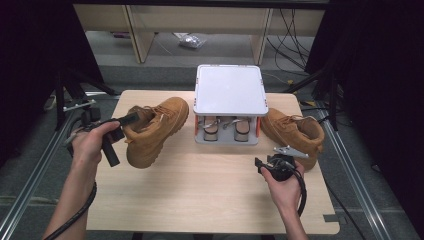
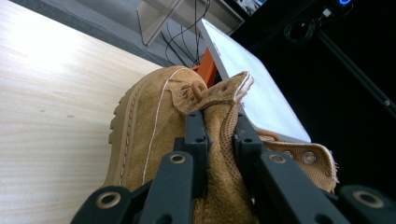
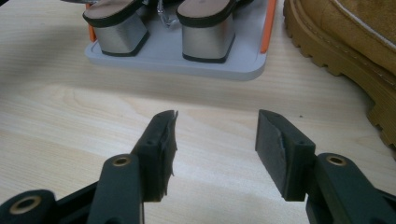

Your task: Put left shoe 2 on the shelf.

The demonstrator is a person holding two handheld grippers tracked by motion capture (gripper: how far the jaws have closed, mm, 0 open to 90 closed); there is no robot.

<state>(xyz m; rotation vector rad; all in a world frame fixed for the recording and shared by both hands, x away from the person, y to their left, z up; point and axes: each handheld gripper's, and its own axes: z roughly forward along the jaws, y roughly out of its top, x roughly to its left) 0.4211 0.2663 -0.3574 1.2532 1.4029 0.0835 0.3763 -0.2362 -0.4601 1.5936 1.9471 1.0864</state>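
Left gripper view: left tongs point(image 2: 219, 135) clamp boot point(image 2: 154, 126) collar.

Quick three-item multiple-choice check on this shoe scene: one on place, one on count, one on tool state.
1. Where are the block-heeled sandals?
A. lower shelf of the grey two-tier rack
B. rack top
C. floor

2. How many tan suede lace-up boots?
A. one
B. two
C. three

3. The left tool is:
A. open, empty
B. shut on the left boot's collar
C. resting on the table

Key: 1 A, heels stand under the top plate. 2 B, the left boot and another boot flank the rack. 3 B, jaws pinch the collar; the right tool is open.
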